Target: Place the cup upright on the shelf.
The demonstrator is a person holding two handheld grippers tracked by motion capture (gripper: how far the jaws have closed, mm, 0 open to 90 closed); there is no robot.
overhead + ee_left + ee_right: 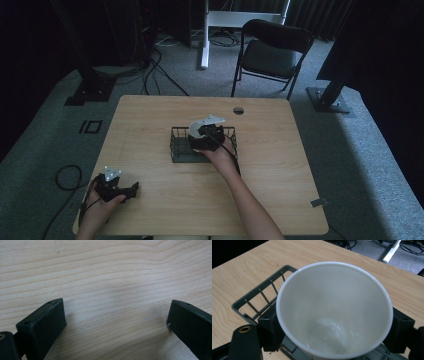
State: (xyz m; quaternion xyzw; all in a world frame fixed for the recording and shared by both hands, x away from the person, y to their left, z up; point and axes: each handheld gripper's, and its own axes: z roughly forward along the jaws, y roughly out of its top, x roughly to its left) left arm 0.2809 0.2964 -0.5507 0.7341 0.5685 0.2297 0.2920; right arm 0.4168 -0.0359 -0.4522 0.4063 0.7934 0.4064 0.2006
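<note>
Right gripper view: the right gripper [334,326] has its two black jaws clamped on the outside wall of a white cup [334,312], one jaw on each side, below the rim. The cup is empty, mouth towards the camera, sitting between the jaws over the dark wire basket [259,298]. Whether its base touches the basket floor cannot be told from here.

High view: the same gripper [206,136] is over the basket [176,145] near the middle of the table [280,190], with the cup [194,129] showing as a pale arc at the gripper's far-left side.

Judgement: the step looks like setting the cup into the basket, or lifting it out. Either way, the person should keep the squeeze steady and the cup upright, move straight up or down, and keep the cup wall clear of the basket's wire sides. The grip is on a smooth tapered wall, so slip is the main risk; no sudden wrist turns.

The left gripper [117,189] rests at the near-left table edge, well apart from the basket. Left gripper view: jaws spread wide, bare wood [112,277] between them, holding nothing.
</note>
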